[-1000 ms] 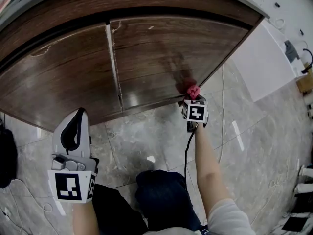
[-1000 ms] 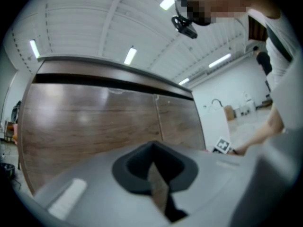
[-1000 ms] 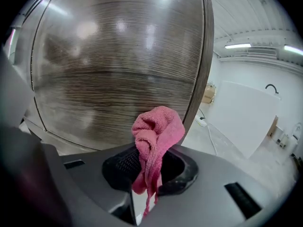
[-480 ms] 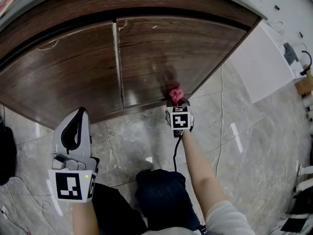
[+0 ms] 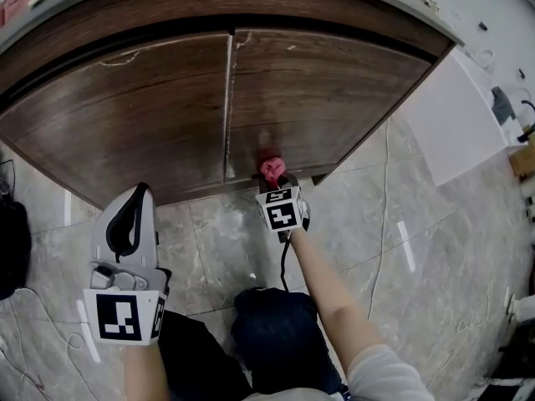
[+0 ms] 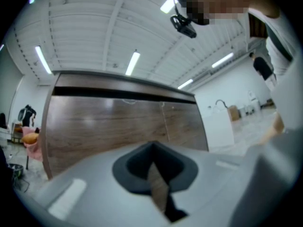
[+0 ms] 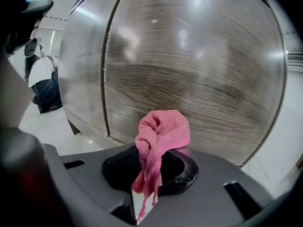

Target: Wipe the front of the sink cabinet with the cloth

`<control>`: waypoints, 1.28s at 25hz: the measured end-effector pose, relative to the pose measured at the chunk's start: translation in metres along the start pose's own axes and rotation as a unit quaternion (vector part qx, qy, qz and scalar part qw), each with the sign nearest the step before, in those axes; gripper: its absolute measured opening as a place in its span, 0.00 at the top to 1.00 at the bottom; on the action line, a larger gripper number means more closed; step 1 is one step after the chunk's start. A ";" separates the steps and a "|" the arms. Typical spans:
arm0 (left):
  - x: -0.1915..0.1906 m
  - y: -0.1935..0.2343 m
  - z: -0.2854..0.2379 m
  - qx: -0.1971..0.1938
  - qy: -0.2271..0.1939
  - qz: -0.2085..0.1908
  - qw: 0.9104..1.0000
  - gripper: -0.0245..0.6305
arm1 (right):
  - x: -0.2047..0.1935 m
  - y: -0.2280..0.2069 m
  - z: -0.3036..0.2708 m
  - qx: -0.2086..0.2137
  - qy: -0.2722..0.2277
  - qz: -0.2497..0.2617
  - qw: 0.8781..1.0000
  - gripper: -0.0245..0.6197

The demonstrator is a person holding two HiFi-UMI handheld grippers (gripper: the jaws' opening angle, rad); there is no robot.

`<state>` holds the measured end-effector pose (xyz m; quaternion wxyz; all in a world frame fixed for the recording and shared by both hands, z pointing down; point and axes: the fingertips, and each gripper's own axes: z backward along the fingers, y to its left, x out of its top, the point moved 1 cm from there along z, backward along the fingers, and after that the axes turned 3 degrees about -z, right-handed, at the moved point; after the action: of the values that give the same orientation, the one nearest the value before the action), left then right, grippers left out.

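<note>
The sink cabinet's dark wood front [image 5: 167,107] [image 7: 189,79] has two doors split by a vertical seam [image 5: 227,107]. My right gripper [image 5: 272,174] [image 7: 151,174] is shut on a bunched pink cloth [image 5: 271,169] [image 7: 161,131], which presses against the bottom edge of the right door, just right of the seam. My left gripper [image 5: 127,224] [image 6: 154,167] hangs low at the left, back from the cabinet, shut with nothing in it. In the left gripper view the cabinet front [image 6: 118,126] fills the middle.
A grey tiled floor [image 5: 418,241] lies below the cabinet. A white panel [image 5: 456,115] leans at the right. A thin cable [image 5: 384,190] runs over the floor at the right, another [image 5: 25,341] at the lower left. My dark knee [image 5: 276,332] is at the bottom centre.
My right gripper has slid the pink cloth leftward along the bottom edge of the right door, from near its right side to beside the seam. The left gripper has stayed put.
</note>
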<state>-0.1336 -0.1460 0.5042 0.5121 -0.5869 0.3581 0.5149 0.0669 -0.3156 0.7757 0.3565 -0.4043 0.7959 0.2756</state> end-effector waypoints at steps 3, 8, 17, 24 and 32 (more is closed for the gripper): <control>-0.001 0.008 0.007 0.009 0.002 -0.001 1.000 0.96 | 0.005 0.035 -0.006 0.029 0.010 0.020 0.999 0.85; -0.004 0.018 0.019 0.022 0.005 -0.002 1.000 0.96 | 0.011 0.065 -0.011 0.049 0.017 0.007 0.999 0.85; -0.010 0.026 0.031 0.029 0.011 0.000 1.000 0.96 | 0.018 0.100 -0.018 0.078 0.013 0.022 0.997 0.85; -0.020 0.029 0.031 0.029 0.015 0.008 0.999 0.96 | 0.019 0.097 -0.009 0.096 -0.014 -0.010 0.995 0.85; -0.031 0.023 0.003 0.013 0.036 0.048 0.998 0.96 | 0.051 0.087 0.030 0.114 -0.070 -0.037 0.990 0.85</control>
<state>-0.1626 -0.1519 0.5290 0.4811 -0.5805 0.4104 0.5130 -0.0171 -0.2715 0.7304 0.4652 -0.3703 0.7794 0.1976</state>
